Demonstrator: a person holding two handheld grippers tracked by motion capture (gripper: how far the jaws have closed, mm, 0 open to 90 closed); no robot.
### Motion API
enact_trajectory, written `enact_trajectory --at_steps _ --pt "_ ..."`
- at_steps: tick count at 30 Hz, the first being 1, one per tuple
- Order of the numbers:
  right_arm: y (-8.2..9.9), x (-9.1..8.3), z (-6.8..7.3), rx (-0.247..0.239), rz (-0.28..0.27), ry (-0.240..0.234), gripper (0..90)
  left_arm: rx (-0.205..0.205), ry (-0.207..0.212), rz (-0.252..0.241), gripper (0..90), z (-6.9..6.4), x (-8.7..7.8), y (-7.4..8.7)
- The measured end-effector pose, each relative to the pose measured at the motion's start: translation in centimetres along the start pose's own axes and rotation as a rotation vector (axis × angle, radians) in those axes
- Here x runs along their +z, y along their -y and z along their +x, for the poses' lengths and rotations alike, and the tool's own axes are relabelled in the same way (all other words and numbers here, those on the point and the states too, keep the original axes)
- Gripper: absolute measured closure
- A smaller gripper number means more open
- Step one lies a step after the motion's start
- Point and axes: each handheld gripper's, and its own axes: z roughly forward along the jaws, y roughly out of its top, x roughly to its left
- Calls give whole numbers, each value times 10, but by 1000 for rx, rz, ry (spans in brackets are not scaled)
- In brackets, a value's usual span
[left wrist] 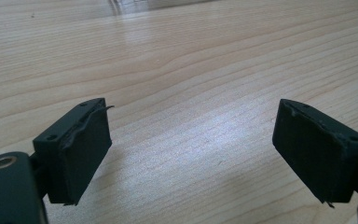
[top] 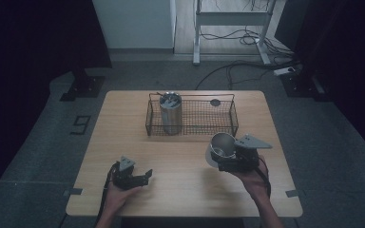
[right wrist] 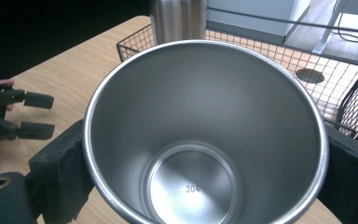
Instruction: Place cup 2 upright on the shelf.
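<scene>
A shiny steel cup (top: 222,145) hangs a little above the table's right half, and my right gripper (top: 220,153) is shut on it. In the right gripper view the cup (right wrist: 205,140) shows its open mouth and bare inside, with a black pad pressed on each side of its wall. My left gripper (top: 146,175) rests near the front left of the table, open. In the left gripper view its pads (left wrist: 86,149) stand wide apart over bare wood with nothing between them.
A wire basket (top: 204,124) stands at the far middle of the wooden table (top: 123,142). A tall steel tumbler (top: 170,114) stands upright in its left end; a dark round disc (top: 215,102) lies on its floor to the right. Cables and a stand's legs are beyond.
</scene>
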Motion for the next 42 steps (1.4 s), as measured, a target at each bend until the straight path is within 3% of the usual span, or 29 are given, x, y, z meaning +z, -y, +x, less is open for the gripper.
enact_trajectory --at_steps 18,42 --pt "-24 1 -11 3 -19 12 68 -1 21 -2 114 -1 1 1" --pt "-48 17 -16 16 -27 8 68 14 20 -3 129 -2 0 1"
